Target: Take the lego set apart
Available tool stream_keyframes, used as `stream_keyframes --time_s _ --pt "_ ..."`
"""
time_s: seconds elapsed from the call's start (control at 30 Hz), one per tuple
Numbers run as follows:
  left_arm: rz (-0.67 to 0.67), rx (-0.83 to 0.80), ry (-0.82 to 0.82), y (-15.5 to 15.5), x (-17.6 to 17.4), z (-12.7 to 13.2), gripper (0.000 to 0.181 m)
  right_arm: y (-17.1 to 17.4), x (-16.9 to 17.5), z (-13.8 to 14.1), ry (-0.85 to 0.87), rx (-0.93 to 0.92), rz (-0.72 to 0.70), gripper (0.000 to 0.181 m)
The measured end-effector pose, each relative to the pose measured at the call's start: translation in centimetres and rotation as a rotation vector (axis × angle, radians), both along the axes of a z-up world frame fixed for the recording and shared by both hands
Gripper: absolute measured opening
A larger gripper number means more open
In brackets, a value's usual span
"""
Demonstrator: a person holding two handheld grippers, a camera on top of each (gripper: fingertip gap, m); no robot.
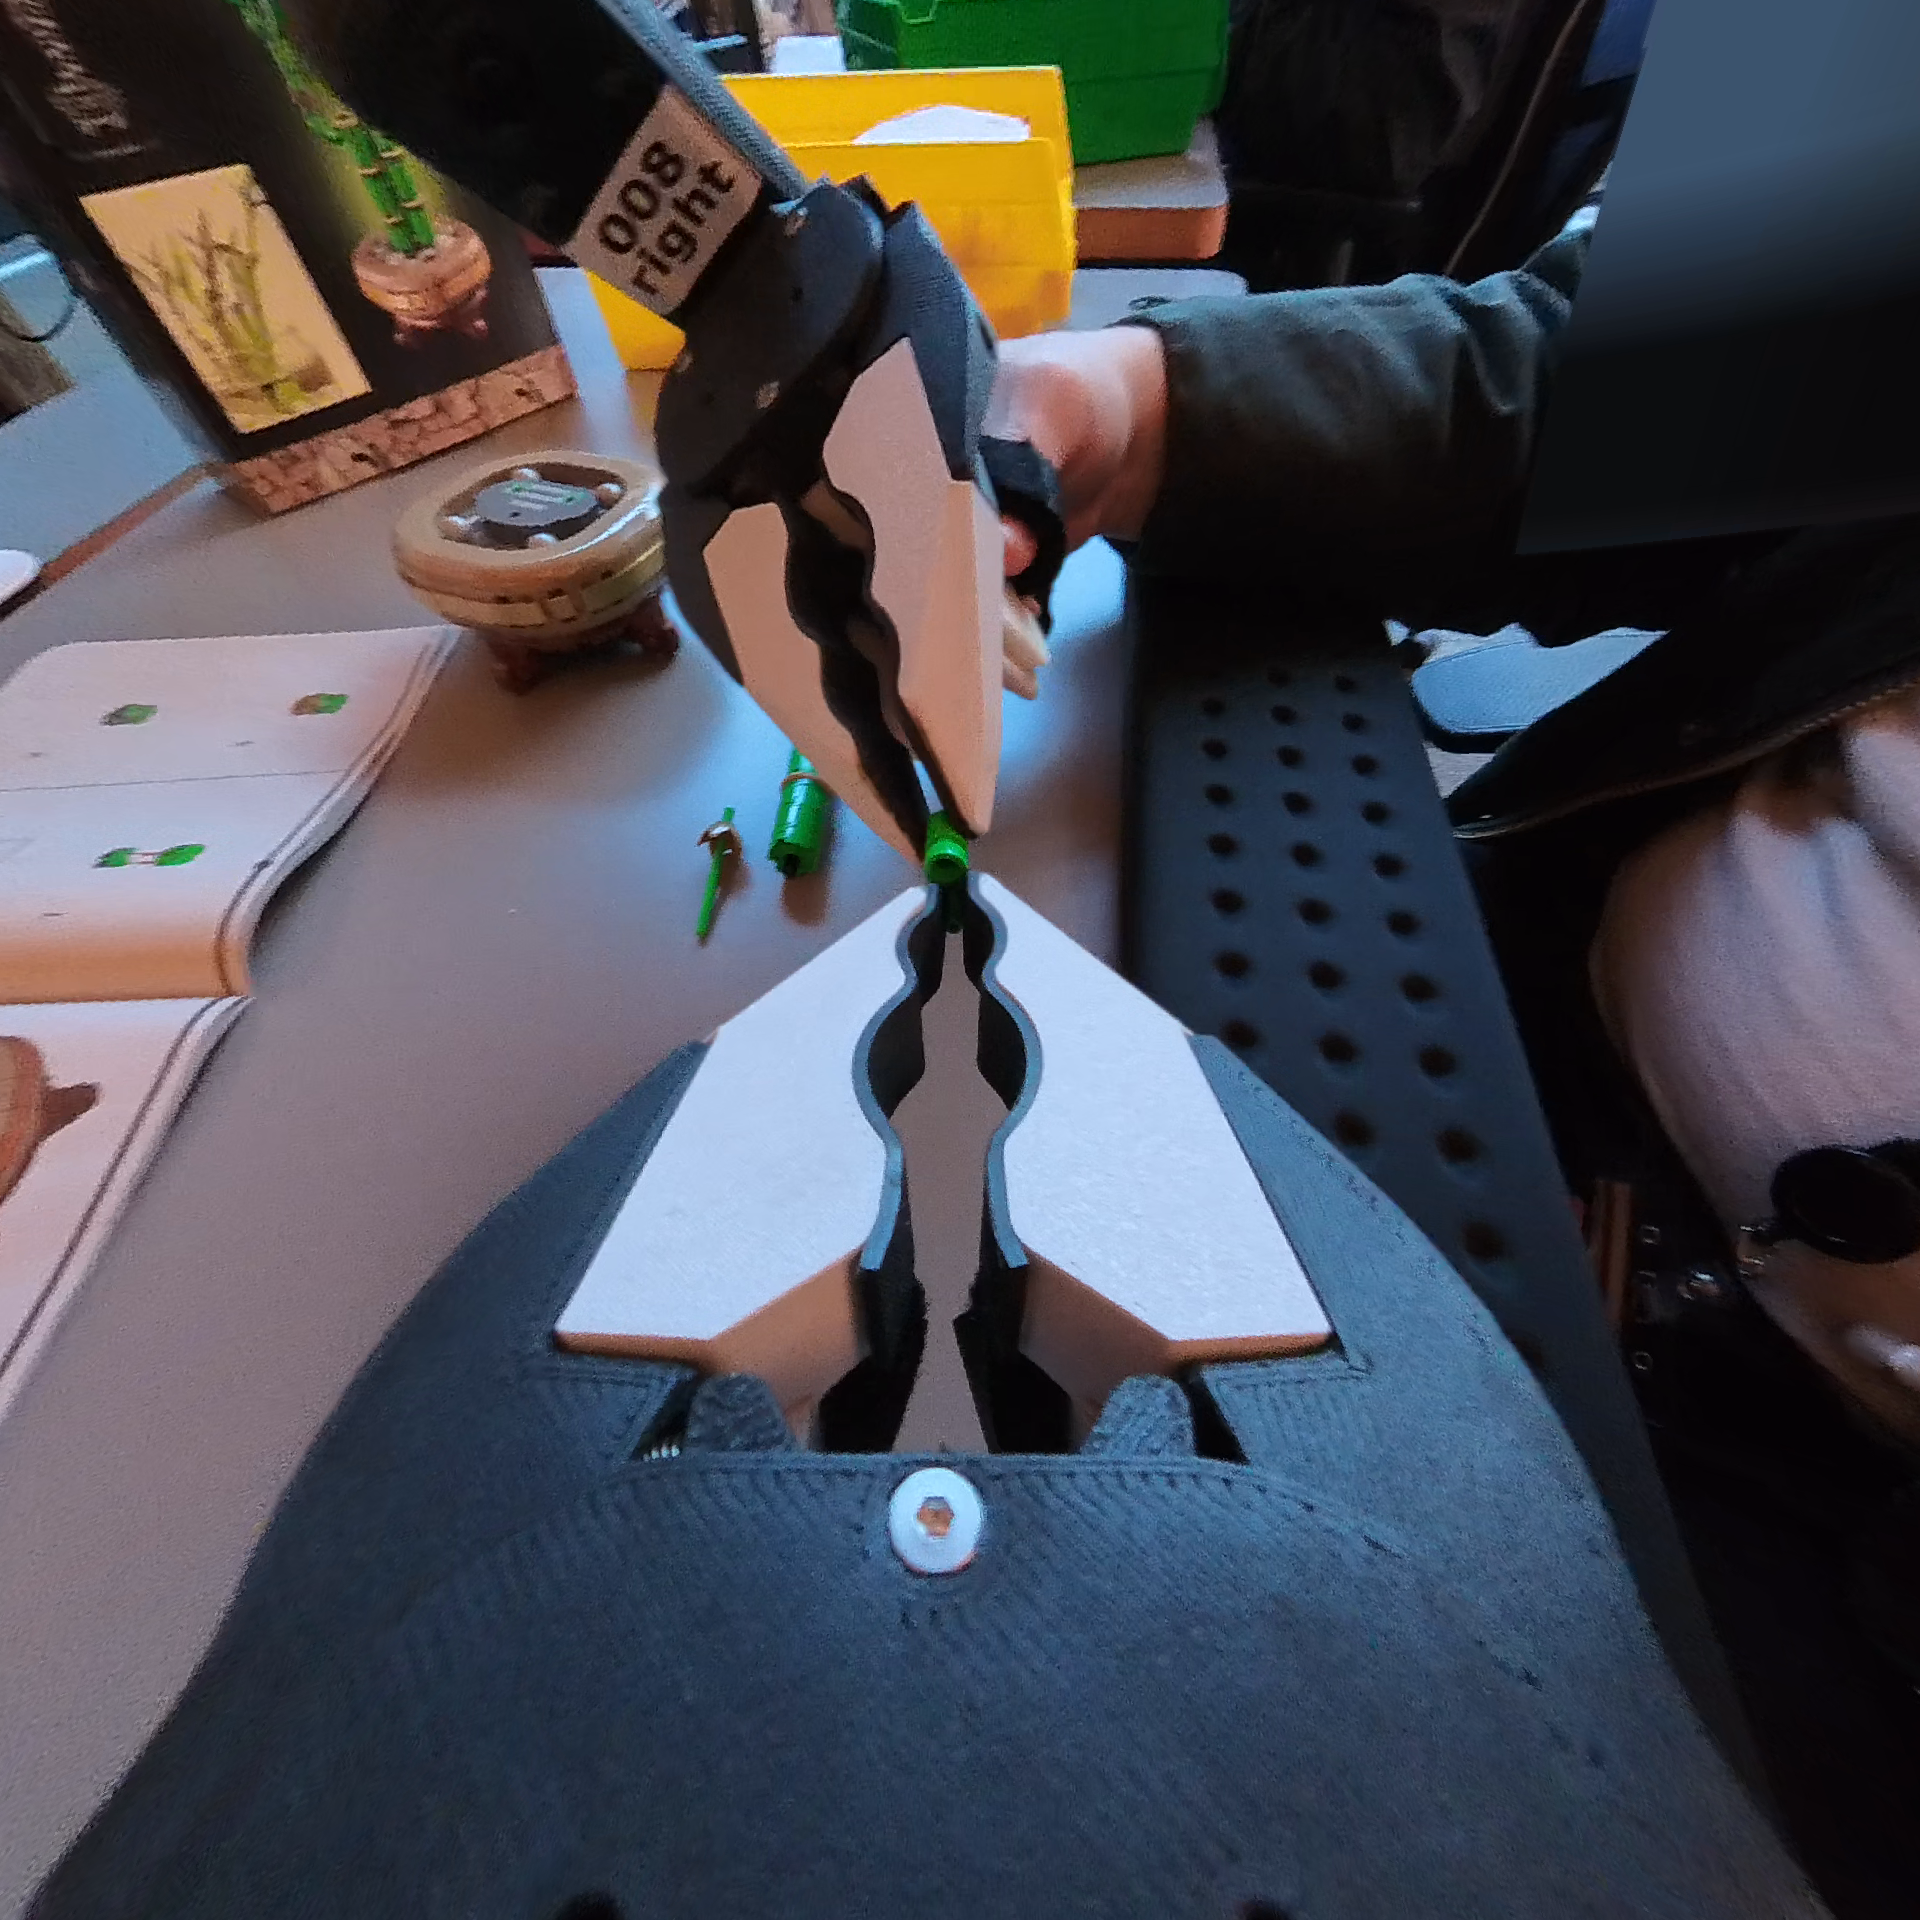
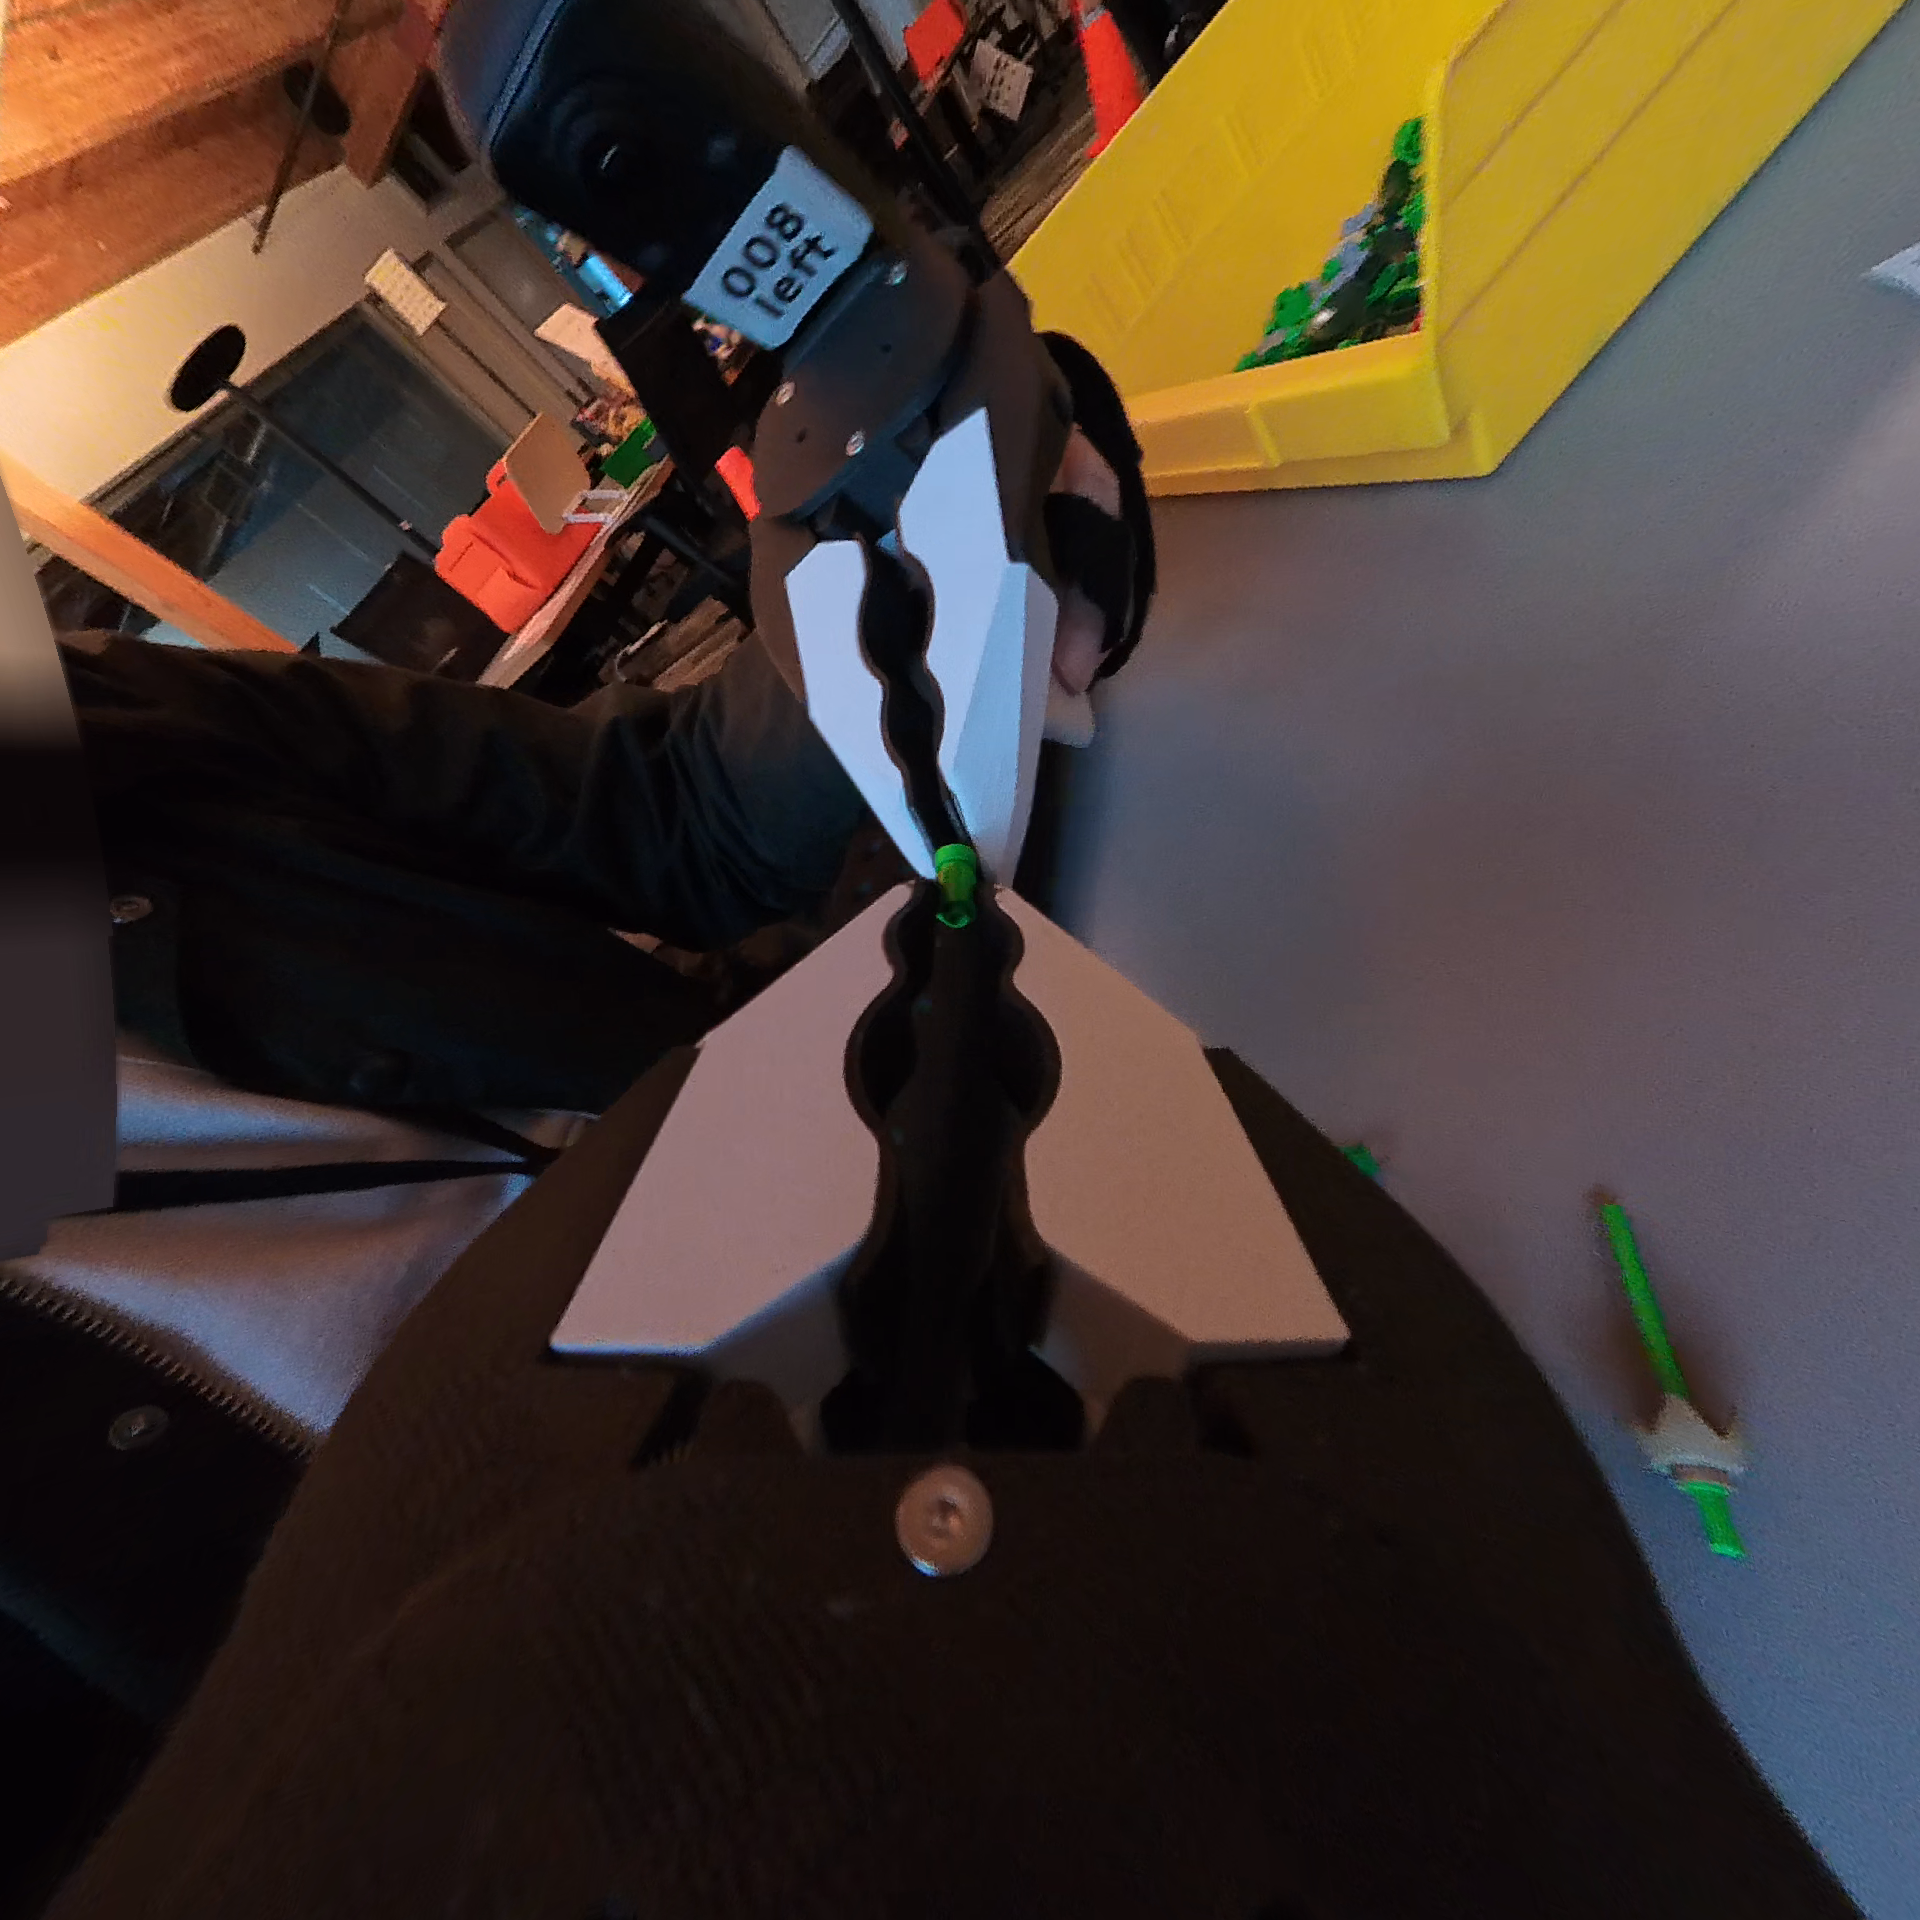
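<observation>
- The left hand-held gripper point(image 1: 948, 902) and the right hand-held gripper point(image 1: 940, 831) meet tip to tip, each pinching one end of a small green lego piece point(image 1: 945, 860) above the tabletop point(image 1: 499, 1039).
- Judged risk: the grip is only at the tips, so a skewed pull could flick the piece away.
- Count: two loose green stems on the tabletop left of the tips, a thick one point(image 1: 798, 812) and a thin one point(image 1: 717, 871); one lego pot point(image 1: 530, 556) beyond them; two yellow bins point(image 2: 1351, 260).

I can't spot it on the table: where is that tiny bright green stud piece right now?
The tiny bright green stud piece is off the table, pinched end to end between the tips of the left gripper and right gripper, right of the loose green stalk.
</observation>
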State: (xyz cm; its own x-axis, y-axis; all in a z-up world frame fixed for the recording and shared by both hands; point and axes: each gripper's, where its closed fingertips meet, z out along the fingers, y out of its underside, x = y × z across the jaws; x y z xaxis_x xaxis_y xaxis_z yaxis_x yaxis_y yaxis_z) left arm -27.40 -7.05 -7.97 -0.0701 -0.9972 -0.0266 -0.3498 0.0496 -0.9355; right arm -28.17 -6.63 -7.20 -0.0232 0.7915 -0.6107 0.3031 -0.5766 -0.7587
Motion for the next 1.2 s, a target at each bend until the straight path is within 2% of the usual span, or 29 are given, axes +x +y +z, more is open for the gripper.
stream_keyframes --time_s 0.2,0.4,0.6,0.7,0.83,0.9,0.97,1.07,1.13,1.2 --pt "-0.142 -0.106 -0.038 -2.5 -0.1 0.9 0.0 -2.5 0.0 0.7 0.03 -0.003 0.138 0.006" --pt "-0.239 -0.209 -0.088 -4.0 -0.6 2.1 0.0 -3.0 0.5 1.8 0.087 0.005 0.167 0.006" --pt "-0.157 -0.191 -0.135 -2.4 -0.6 2.5 0.0 -1.9 0.6 1.7 0.09 0.002 0.111 0.006" --pt "-0.007 -0.086 -0.071 0.0 -0.5 1.0 0.001 -0.2 1.1 -2.1 -0.133 0.126 0.021 0.006" --pt "0.042 0.003 0.071 0.7 -0.3 -1.6 0.001 -0.5 1.5 -5.6 -0.342 0.303 0.06 0.007" --pt "0.058 0.035 0.17 1.0 -0.3 -3.5 0.002 0.1 1.6 -6.5 -0.402 0.357 0.043 0.017" --pt "0.064 0.079 0.22 1.0 -0.1 -4.4 0.001 0.4 1.2 -5.8 -0.358 0.352 0.013 0.023" --pt "0.082 0.142 0.25 1.4 -0.1 -4.9 0.001 0.8 0.4 -3.6 -0.23 0.277 -0.043 0.022" --pt "0.095 0.169 0.257 1.6 0.0 -5.0 0.002 1.7 0.3 -3.4 -0.205 0.157 -0.109 0.015" --pt "0.106 0.196 0.26 1.8 0.0 -5.0 0.001 1.8 0.1 -3.8 -0.196 0.037 -0.124 0.016"
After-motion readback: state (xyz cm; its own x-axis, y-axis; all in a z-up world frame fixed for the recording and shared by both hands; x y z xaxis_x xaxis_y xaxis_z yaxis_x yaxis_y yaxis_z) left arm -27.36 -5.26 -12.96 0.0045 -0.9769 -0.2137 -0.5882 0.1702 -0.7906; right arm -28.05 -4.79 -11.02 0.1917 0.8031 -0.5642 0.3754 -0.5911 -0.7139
